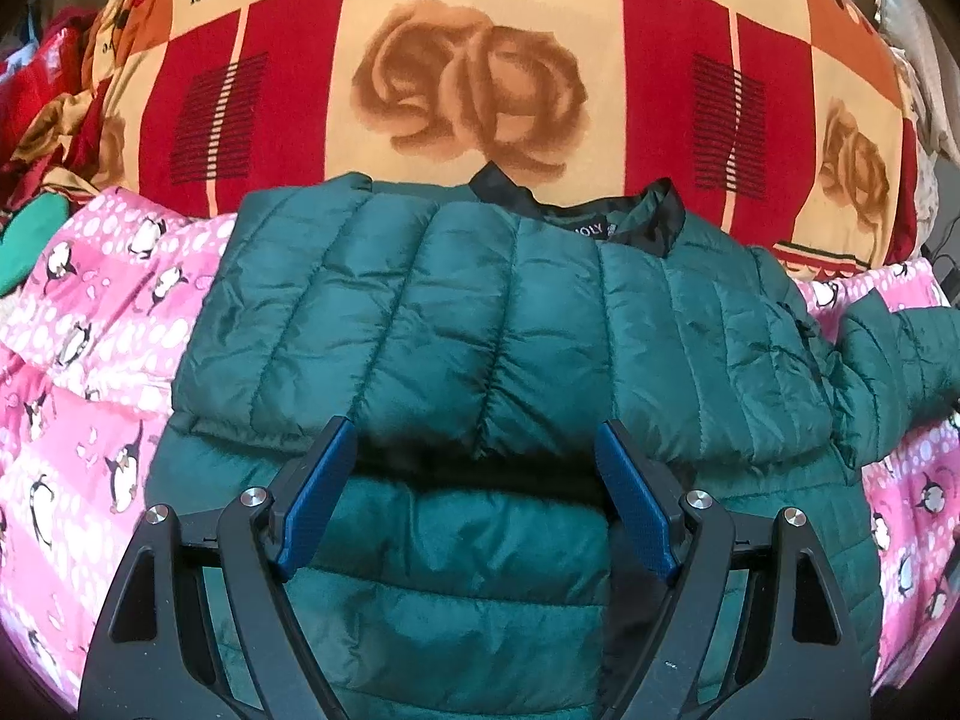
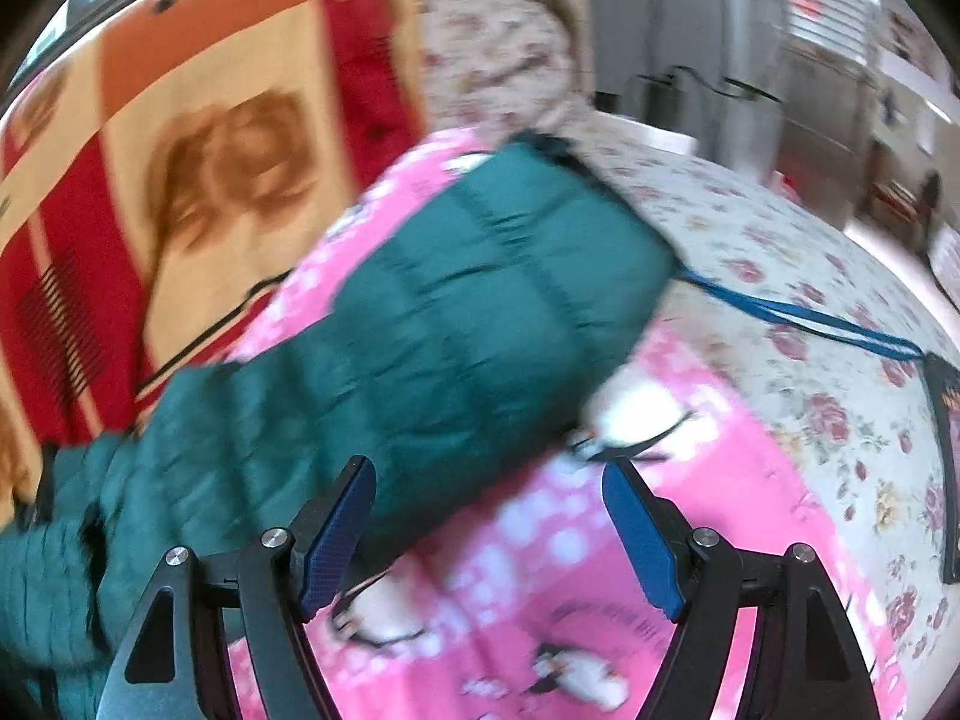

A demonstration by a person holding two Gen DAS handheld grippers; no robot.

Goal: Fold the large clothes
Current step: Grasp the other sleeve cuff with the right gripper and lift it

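Left wrist view looks down on the dark green quilted puffer jacket [image 1: 510,324], spread on a pink penguin-print fleece blanket [image 1: 90,360] on the bed, collar at 12 o'clock, one sleeve already laid across the chest. The left claw [image 1: 477,498] hangs wide open over the jacket's lower half, gripping nothing. In the blurred right wrist view the right claw [image 2: 489,534] is equally wide open and empty, above bare pink blanket, with the other green sleeve [image 2: 480,300] reaching toward 1 o'clock.

The likely trouble is the shell fabric: it looks slick and springy, so a shallow pinch could slip off, and the folded sleeve may spring open or slide when the hem is lifted. A deep bite could instead catch the fleece beneath and drag it along.

The outstretched sleeve's cuff lies at the pink blanket's edge, onto a floral bedsheet [image 2: 780,276], where a blue strap [image 2: 810,315] lies just beside it and could snag. A red-and-cream rose-patterned blanket [image 1: 480,72] bounds the 12 o'clock side; free room lies at 9 o'clock and 5 o'clock over the pink fleece.
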